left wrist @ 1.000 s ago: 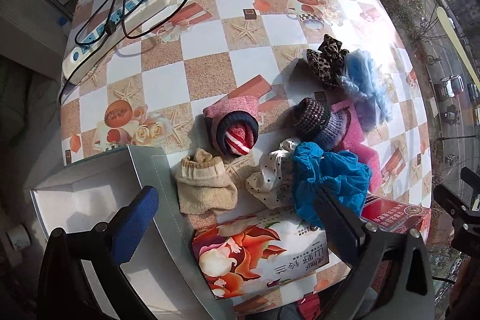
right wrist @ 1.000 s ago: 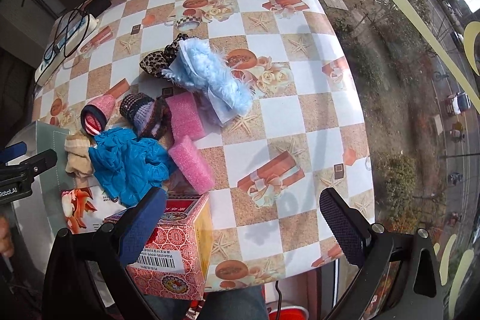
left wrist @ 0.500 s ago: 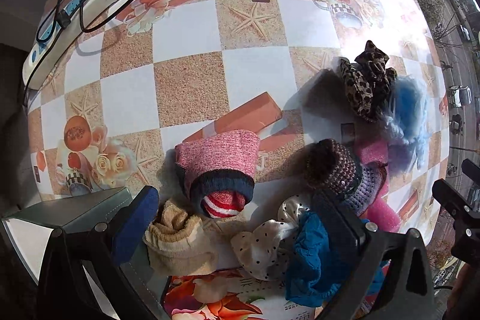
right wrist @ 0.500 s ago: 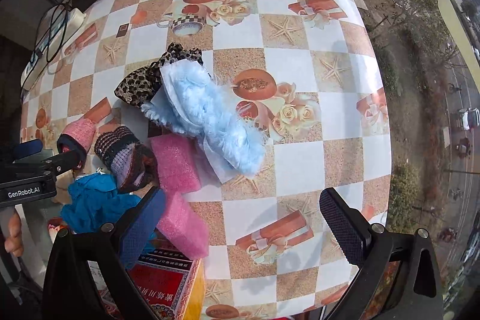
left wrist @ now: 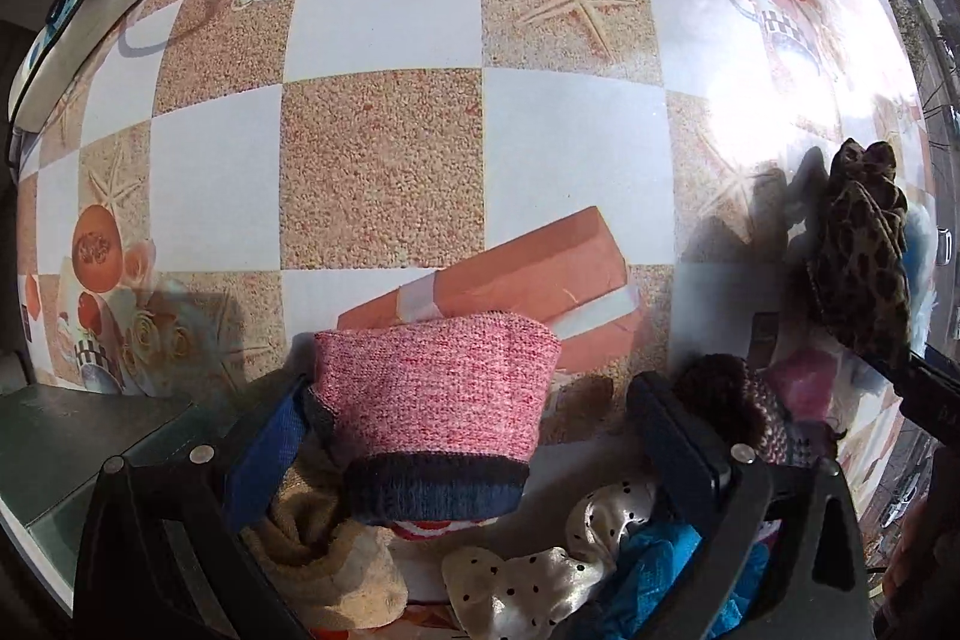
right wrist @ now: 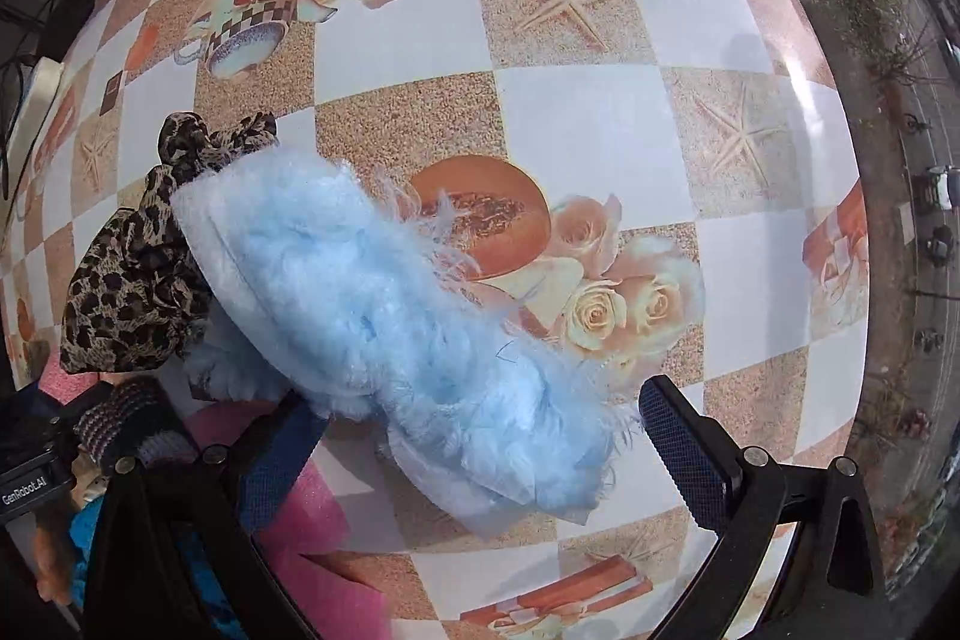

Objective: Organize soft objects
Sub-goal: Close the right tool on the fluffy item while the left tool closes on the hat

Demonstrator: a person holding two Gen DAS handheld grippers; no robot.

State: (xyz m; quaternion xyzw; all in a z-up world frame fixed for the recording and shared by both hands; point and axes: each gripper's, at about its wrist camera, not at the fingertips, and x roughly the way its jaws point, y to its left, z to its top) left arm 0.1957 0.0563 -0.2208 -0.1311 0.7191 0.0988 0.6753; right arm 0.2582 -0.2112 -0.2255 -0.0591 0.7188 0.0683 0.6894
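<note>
While left claw (left wrist: 468,436) straddles pink sock (left wrist: 432,388), grey box (left wrist: 78,436) beside.

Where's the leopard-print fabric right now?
In the right wrist view the leopard-print fabric lies at the left, against the fluffy blue piece, beyond the pink foam.

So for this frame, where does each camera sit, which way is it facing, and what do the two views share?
Left wrist: on the left gripper, looking down along open fingers that straddle the pink knit sock; both fingers show.
Right wrist: on the right gripper, looking down along open fingers around the fluffy blue item; its fingers show, and the left gripper's body at the left edge.
Shared: the leopard-print fabric and the checkered tablecloth.
</note>
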